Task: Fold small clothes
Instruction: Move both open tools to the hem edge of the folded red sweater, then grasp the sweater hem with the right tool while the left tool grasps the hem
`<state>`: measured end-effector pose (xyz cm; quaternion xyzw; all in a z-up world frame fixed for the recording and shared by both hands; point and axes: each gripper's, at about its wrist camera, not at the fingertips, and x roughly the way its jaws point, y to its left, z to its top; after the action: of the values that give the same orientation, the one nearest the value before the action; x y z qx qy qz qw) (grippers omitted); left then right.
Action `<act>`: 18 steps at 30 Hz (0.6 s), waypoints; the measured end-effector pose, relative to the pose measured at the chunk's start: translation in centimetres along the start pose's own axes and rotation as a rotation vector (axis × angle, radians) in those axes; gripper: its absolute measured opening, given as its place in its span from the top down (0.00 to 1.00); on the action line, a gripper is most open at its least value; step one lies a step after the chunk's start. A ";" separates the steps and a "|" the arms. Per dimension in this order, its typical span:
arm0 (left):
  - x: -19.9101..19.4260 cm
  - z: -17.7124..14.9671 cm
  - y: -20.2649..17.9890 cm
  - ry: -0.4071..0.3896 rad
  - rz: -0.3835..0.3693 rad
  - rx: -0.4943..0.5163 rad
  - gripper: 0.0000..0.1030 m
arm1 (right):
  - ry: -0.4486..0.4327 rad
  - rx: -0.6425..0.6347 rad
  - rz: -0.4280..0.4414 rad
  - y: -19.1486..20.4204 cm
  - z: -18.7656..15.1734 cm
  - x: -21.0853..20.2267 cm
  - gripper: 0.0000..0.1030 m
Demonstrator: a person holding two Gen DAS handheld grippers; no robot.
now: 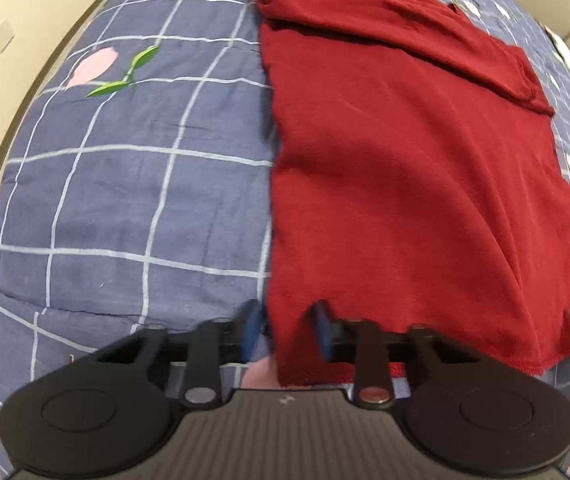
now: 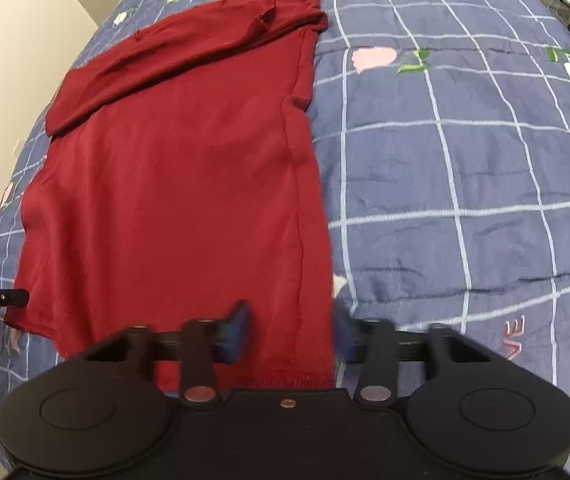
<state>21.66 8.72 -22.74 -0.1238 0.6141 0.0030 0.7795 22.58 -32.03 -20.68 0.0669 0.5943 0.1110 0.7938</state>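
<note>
The left hand-held gripper (image 1: pixel 285 330) is showing a matte black body with two round discs, a ribbed grey centre panel bearing a small pale mark, two black link arms pinned by silvery rivets, and blue fingertips (image 1: pixel 249 330). The right hand-held gripper (image 2: pixel 289 330) is showing the same black shell, a smooth centre with one coppery screw, silvery rivets and blue pads (image 2: pixel 235 330).

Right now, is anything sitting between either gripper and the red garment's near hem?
Nothing visible. The left gripper and right gripper each straddle a near corner of the red garment, open, with only the checked quilt beneath.
</note>
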 end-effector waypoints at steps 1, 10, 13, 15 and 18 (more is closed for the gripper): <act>-0.2 0.1 -0.2 0.008 -0.008 0.003 0.96 | 0.004 0.006 0.006 0.0 0.1 -0.3 0.81; -4.9 -0.8 0.5 0.023 0.081 -0.013 0.99 | 0.028 0.010 0.026 -0.6 2.3 -5.2 0.95; -5.8 -1.5 0.8 0.021 0.074 -0.018 0.99 | 0.062 -0.028 0.014 -0.5 2.1 -5.4 0.96; -5.4 -1.9 0.7 0.023 0.075 -0.023 0.99 | 0.089 -0.022 0.012 -0.8 1.6 -4.9 0.96; -4.2 -2.9 0.7 0.036 0.069 -0.039 0.99 | 0.120 -0.038 -0.007 -0.9 0.7 -4.0 0.96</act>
<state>17.77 9.47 -19.49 -0.1176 0.6317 0.0397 0.7652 22.23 -33.90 -17.04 0.0429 0.6387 0.1232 0.7583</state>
